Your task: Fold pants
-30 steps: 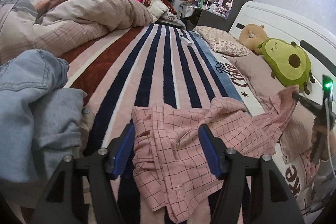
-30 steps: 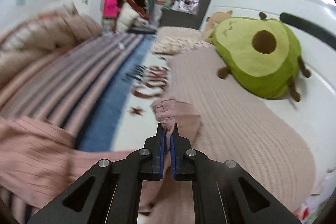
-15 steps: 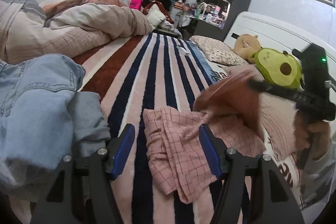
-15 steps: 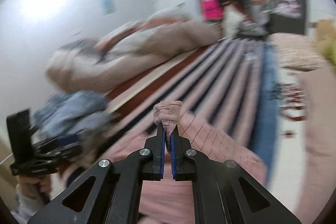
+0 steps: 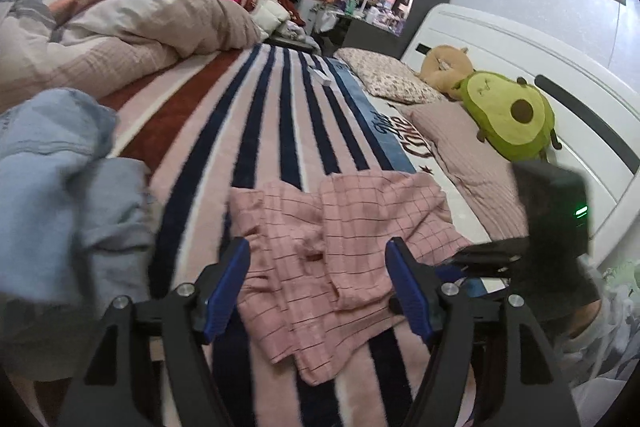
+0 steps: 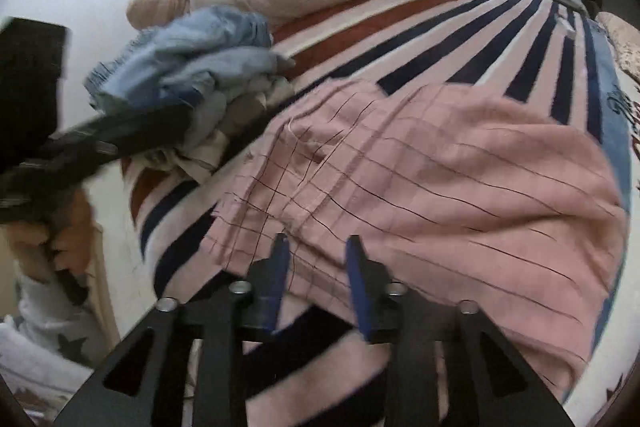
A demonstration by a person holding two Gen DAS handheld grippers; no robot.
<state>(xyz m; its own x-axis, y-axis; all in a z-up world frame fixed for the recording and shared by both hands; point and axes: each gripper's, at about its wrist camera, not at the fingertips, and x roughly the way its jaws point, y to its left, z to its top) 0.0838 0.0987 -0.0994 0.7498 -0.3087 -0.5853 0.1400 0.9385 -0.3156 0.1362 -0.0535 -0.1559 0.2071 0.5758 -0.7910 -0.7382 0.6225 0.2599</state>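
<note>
Pants [image 6: 420, 179] lie folded over on blanket [image 5: 276, 115]; right gripper [image 6: 316, 267] jaws opening, left gripper [image 5: 318, 287] wide, empty; snagged cloth on withdrawal would undo fold.

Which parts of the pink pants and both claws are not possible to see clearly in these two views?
- Pink pants, left wrist view: the near edge is covered by the left claw.
- Pink pants, right wrist view: motion blur hides the fold edges; the right claw covers the near hem as its jaws are opening.
- Right claw, left wrist view: blurred, so its fingertips are unclear.
</note>
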